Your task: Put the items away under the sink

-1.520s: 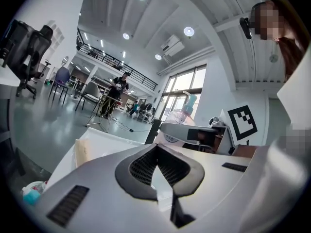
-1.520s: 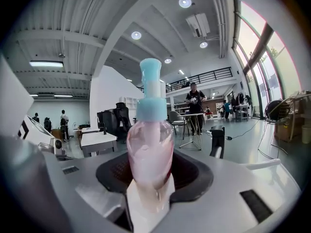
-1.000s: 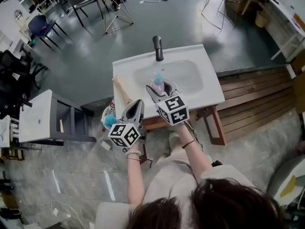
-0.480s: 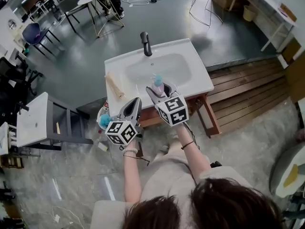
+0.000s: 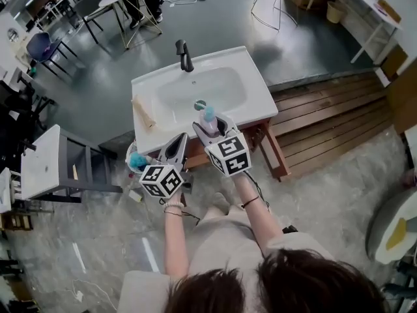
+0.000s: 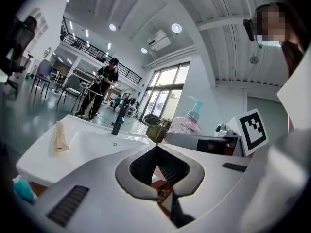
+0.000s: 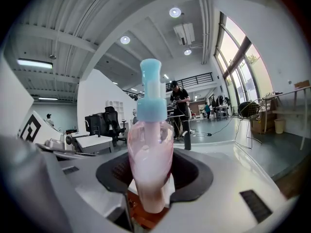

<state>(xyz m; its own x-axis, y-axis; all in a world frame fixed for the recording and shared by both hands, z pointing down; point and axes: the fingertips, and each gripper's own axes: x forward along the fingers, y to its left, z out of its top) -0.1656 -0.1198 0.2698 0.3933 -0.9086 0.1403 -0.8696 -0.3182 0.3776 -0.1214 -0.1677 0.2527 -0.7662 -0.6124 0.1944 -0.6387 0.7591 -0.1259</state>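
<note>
Sink (image 5: 138, 91): white basin, black tap (image 5: 185, 56) at the back.
Left gripper (image 5: 174, 146): jaws were pinched together, nothing in them, right at the sink's front edge.
Right gripper (image 5: 210, 126): clamped on the soap bottle.
Soap bottle (image 7: 149, 154): pink, blue pump, was upright over the front rim, not under the sink yet.

In the head view the space under the counter (image 5: 257, 100) is hidden by its white top. The bottle (image 5: 209, 114) shows only its pump and shoulders; the rest is sunk between the jaws of the right tool (image 5: 210, 124). A teal thing (image 5: 137, 161) below the counter's front left corner, half covered by the left tool (image 5: 176, 142), is too small to identify.
</note>
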